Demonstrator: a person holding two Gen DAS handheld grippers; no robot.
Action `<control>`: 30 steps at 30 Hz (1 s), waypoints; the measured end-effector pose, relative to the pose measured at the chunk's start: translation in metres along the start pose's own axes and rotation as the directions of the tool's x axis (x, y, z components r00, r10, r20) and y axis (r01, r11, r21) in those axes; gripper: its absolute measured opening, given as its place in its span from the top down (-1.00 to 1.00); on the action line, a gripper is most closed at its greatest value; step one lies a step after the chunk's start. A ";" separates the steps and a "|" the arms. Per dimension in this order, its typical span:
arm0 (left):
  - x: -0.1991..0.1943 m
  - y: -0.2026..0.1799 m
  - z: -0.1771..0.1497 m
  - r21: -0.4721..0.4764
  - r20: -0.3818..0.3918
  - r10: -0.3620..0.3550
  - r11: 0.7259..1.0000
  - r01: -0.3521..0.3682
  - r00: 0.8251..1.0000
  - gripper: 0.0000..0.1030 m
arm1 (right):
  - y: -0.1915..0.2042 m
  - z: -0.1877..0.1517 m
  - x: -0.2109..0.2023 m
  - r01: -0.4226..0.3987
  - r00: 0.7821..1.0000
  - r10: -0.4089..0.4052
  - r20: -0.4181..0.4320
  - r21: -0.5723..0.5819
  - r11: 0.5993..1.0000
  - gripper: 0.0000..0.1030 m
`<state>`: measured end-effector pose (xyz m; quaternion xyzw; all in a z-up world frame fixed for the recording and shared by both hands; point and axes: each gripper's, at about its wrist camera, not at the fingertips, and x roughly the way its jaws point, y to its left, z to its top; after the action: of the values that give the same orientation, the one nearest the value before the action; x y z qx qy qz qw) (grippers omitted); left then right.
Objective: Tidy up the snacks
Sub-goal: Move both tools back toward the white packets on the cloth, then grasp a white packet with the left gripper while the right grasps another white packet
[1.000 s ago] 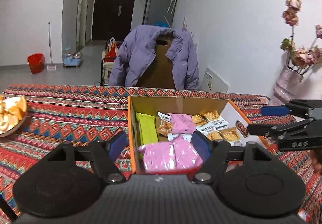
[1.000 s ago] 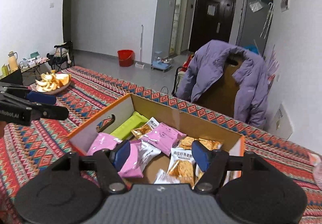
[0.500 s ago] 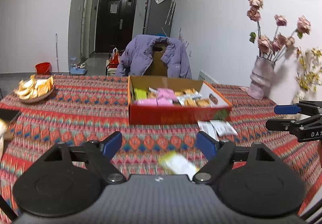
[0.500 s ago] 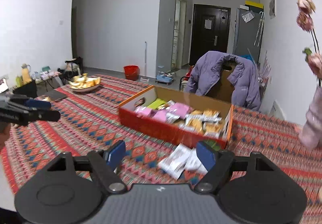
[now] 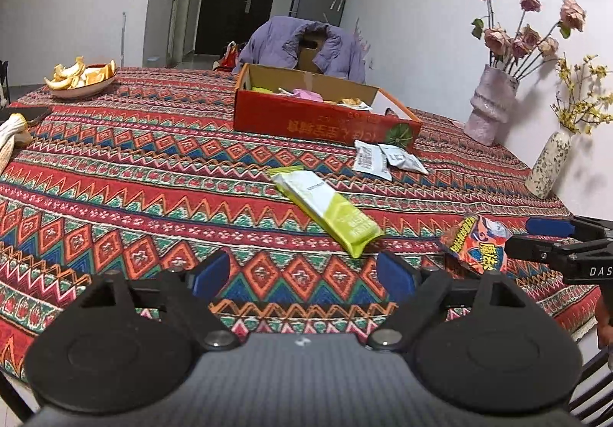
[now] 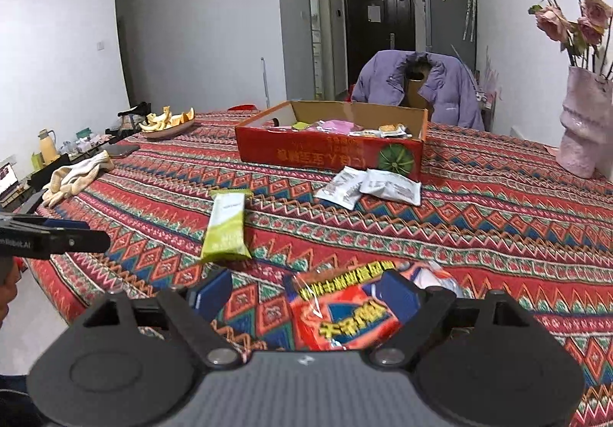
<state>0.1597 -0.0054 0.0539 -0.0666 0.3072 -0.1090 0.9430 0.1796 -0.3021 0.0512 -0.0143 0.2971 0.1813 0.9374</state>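
Left gripper [image 5: 302,273] spread wide above the patterned tablecloth [image 5: 134,166], nothing between its fingers, right gripper [image 6: 306,293] spread over a red snack packet [image 6: 341,312], contact unclear, green packet [image 5: 325,208] lying flat nearby, two white packets [image 6: 367,187] just beside the red snack box [image 6: 329,153]

A pink vase [image 5: 491,105] of dried roses, a speckled vase [image 5: 548,165], a peel-filled bowl [image 5: 82,87], a purple jacket [image 6: 425,87].
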 end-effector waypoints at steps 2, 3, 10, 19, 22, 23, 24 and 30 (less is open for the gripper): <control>0.000 -0.005 0.002 0.014 0.008 -0.005 1.000 0.005 1.000 -0.66 | -0.004 -0.003 -0.004 -0.006 1.000 0.006 0.006 0.010 1.000 -0.64; 0.001 -0.009 0.004 0.020 0.011 -0.009 1.000 0.008 1.000 -0.66 | -0.006 -0.003 -0.005 -0.005 1.000 0.005 0.008 0.011 1.000 -0.64; 0.040 -0.039 0.025 0.093 -0.007 -0.034 0.995 0.035 0.999 -0.66 | -0.031 0.001 -0.005 0.026 1.000 -0.026 0.010 0.038 0.999 -0.64; 0.163 -0.083 0.082 0.164 -0.115 -0.070 0.983 0.088 0.991 -0.67 | -0.077 0.021 0.015 0.087 0.996 -0.087 -0.010 0.099 0.991 -0.64; 0.206 -0.097 0.095 0.215 -0.140 -0.066 0.972 0.095 0.988 -0.66 | -0.095 0.032 0.026 0.108 0.994 -0.108 -0.006 0.136 0.985 -0.64; 0.218 -0.101 0.098 0.234 -0.148 -0.053 0.968 0.087 0.988 -0.64 | -0.102 0.036 0.031 0.110 0.994 -0.111 -0.002 0.154 0.982 -0.64; 0.231 -0.105 0.101 0.254 -0.156 -0.044 0.964 0.083 0.987 -0.63 | -0.109 0.039 0.036 0.113 0.993 -0.115 0.000 0.174 0.978 -0.64; 0.294 -0.105 0.117 0.236 -0.237 -0.037 0.967 0.094 0.971 -0.45 | -0.146 0.061 0.081 0.100 0.995 -0.101 -0.010 0.270 0.958 -0.64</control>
<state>0.4435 -0.1724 0.0015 0.0536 0.3963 -0.1846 0.8978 0.3260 -0.4034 0.0440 0.0992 0.3160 0.0914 0.9391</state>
